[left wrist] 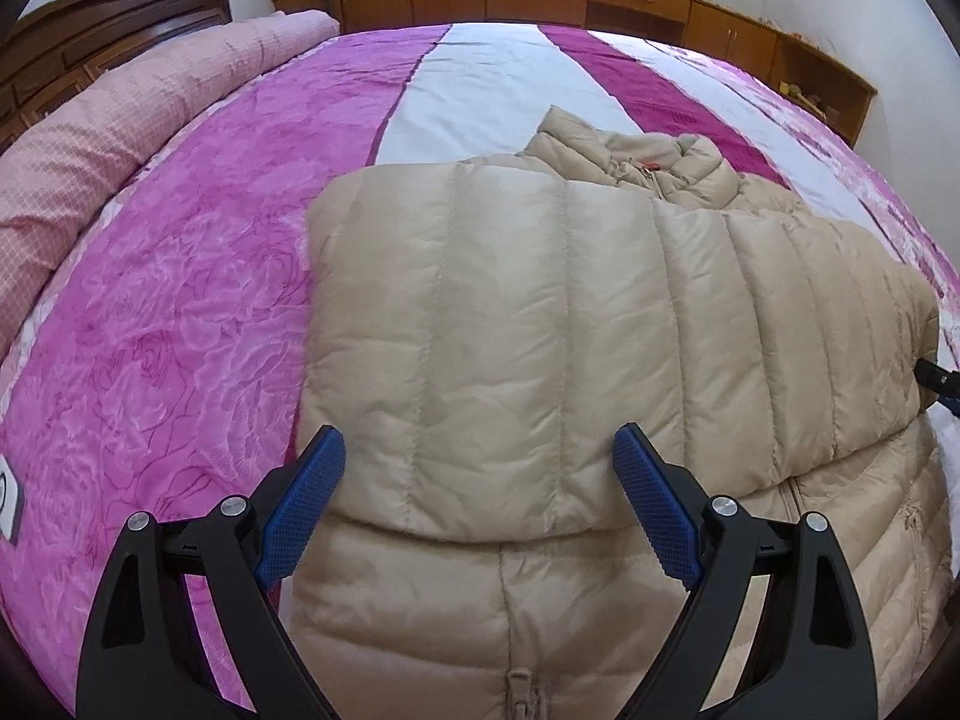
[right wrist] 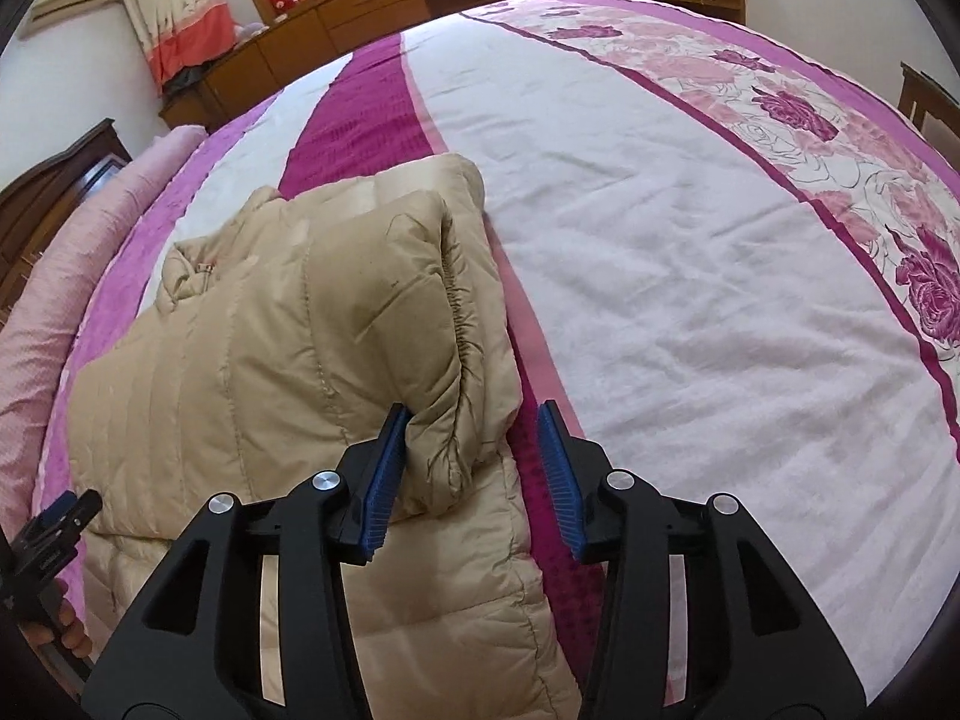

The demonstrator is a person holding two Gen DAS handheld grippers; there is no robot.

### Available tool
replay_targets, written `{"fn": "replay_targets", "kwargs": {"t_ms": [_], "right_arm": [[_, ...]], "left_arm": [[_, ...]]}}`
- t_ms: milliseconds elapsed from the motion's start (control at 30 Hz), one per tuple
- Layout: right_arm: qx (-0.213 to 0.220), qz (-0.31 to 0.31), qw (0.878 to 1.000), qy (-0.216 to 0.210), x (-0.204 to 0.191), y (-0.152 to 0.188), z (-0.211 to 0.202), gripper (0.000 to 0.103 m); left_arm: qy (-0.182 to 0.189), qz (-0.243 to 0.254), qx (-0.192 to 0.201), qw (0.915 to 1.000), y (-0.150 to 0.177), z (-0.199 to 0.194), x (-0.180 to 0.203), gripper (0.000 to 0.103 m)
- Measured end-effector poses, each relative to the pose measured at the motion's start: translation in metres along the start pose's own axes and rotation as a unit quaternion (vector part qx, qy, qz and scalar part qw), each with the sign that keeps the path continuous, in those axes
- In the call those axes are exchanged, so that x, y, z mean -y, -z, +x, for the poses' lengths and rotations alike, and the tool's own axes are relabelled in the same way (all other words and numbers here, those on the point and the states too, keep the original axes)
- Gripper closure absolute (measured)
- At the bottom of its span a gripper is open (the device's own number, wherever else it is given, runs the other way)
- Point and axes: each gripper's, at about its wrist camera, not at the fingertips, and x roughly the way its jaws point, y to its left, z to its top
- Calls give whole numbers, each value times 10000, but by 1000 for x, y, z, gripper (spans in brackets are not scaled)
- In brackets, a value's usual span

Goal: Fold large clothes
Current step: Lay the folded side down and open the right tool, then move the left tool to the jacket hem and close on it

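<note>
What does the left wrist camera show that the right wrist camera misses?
Only the left view shows the jacket's front zipper and the left tongs standing wide open over the folded layer. Only the right view shows the gathered cuff, the rose-printed border, and the right tongs open around the cuff end. Both show the beige puffer jacket on the bedspread.

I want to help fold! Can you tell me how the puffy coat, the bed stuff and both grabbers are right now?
Beige puffer jacket: lying on the bed, folded over itself, front zipper closed.
Jacket sleeve: folded across the top, its cuff between the right gripper's jaws.
Left gripper: open wide over the folded edge, holding nothing.
Right gripper: open, not clamped on the cuff.
Pink bedspread: spread flat, slightly wrinkled.
Pink quilt: rolled up along the headboard.
</note>
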Motion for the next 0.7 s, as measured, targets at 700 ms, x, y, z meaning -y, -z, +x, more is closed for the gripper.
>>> {"fn": "replay_targets", "kwargs": {"t_ms": [700], "right_arm": [[-304, -528, 9975, -346, 0, 100, -92, 35]], "left_arm": [[-225, -186, 53, 9996, 84, -94, -60, 15]]}}
